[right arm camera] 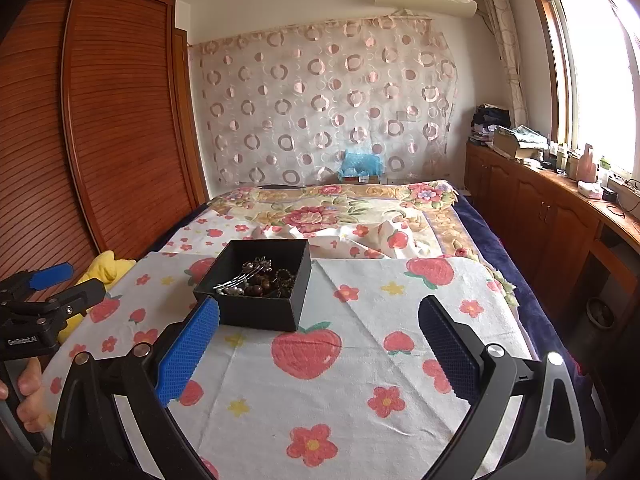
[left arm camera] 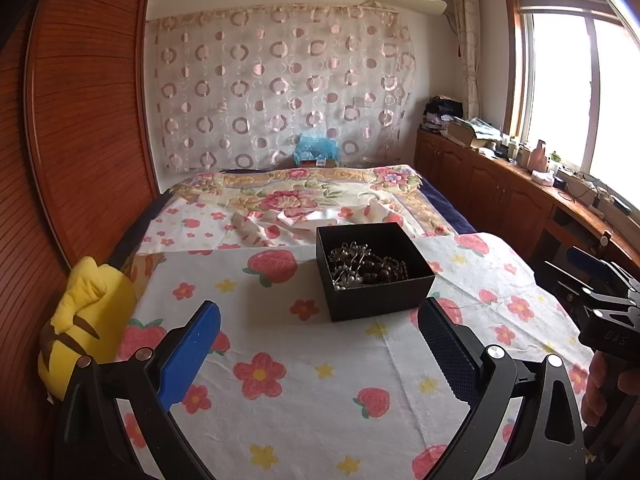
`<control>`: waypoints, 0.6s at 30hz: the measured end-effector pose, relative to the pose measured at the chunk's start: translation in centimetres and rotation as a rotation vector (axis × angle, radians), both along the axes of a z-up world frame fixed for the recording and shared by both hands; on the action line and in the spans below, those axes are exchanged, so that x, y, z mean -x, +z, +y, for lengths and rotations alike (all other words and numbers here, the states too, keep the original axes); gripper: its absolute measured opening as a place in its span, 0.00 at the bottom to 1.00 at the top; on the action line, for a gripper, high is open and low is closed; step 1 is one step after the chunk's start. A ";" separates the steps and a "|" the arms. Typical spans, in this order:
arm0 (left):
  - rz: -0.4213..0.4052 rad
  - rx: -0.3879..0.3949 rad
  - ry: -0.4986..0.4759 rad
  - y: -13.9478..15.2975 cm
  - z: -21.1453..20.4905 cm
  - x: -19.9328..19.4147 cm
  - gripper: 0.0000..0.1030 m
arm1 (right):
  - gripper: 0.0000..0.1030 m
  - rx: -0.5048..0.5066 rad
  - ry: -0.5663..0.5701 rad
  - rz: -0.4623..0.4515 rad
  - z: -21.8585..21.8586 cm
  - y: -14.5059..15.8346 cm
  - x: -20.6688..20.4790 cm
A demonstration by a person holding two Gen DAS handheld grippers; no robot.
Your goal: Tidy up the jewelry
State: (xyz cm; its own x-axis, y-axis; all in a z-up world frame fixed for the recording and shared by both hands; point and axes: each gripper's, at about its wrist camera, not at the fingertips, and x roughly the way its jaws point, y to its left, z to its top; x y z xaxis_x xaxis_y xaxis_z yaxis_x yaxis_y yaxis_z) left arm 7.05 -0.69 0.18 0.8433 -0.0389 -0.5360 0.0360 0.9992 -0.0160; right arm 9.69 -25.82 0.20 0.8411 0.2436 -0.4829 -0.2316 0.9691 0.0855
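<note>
A black open box (left arm camera: pixel 384 294) sits on the strawberry-print cloth (left arm camera: pixel 304 364) on the bed. It holds a tangle of jewelry (left arm camera: pixel 366 267): dark bead strands, silver pieces and small pearls. The box also shows in the right wrist view (right arm camera: pixel 260 312) with the jewelry (right arm camera: pixel 260 280) inside. My left gripper (left arm camera: pixel 320 312) is open and empty, just short of the box. My right gripper (right arm camera: pixel 320 312) is open and empty, with the box ahead to its left. Each gripper shows at the edge of the other's view, the right (left arm camera: pixel 600 300) and the left (right arm camera: pixel 44 296).
A yellow plush toy (left arm camera: pixel 84 328) lies at the bed's left edge beside the wooden wardrobe (left arm camera: pixel 80 120). A floral blanket (left arm camera: pixel 304 196) covers the far bed. Wooden cabinets (left arm camera: pixel 500 188) with clutter line the right under the window.
</note>
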 end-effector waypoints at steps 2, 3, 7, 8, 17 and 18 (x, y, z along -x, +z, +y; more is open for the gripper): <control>-0.003 -0.001 -0.003 0.1 -0.1 0.1 0.93 | 0.98 -0.001 -0.001 -0.003 0.0 0.0 0.0; -0.005 -0.001 -0.004 0.2 -0.1 0.1 0.93 | 0.98 -0.001 -0.001 -0.002 0.0 0.0 0.0; -0.010 0.000 -0.004 0.3 0.0 0.2 0.93 | 0.98 -0.001 -0.001 -0.001 0.0 0.0 0.0; -0.010 -0.001 -0.003 0.3 0.0 0.2 0.93 | 0.98 -0.002 -0.002 -0.003 0.0 0.0 0.0; -0.010 0.002 -0.003 0.3 0.0 0.2 0.93 | 0.98 -0.004 -0.001 -0.006 0.0 0.1 0.1; -0.010 0.000 -0.004 0.3 0.0 0.2 0.93 | 0.98 -0.004 0.000 -0.006 0.0 0.1 0.1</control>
